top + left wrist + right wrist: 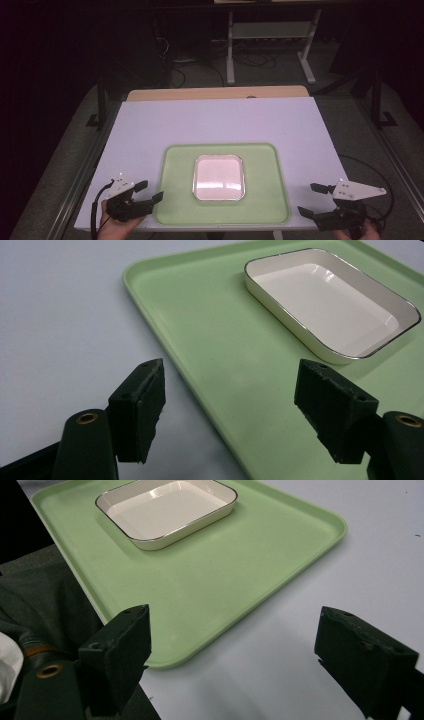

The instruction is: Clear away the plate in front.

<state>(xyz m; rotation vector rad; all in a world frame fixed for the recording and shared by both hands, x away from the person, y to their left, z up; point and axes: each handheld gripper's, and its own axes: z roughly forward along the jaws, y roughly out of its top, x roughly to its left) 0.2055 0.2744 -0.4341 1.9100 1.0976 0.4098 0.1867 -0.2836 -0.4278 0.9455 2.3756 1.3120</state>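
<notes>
Both grippers' fingers (137,410) flank the tray (172,200), apart

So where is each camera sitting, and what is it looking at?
High view: above the person's side, looking forward and down at the table, green tray and white dish; left gripper, right gripper and hands show.
Left gripper view: rides the left gripper, facing the tray's left edge; open jaws show.
Right gripper view: rides the right gripper, facing the tray's near right corner; open jaws show.
All share tray and dish.

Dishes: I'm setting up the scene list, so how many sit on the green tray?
1: a white square dish in the middle of the green tray; nothing hides another.
</notes>
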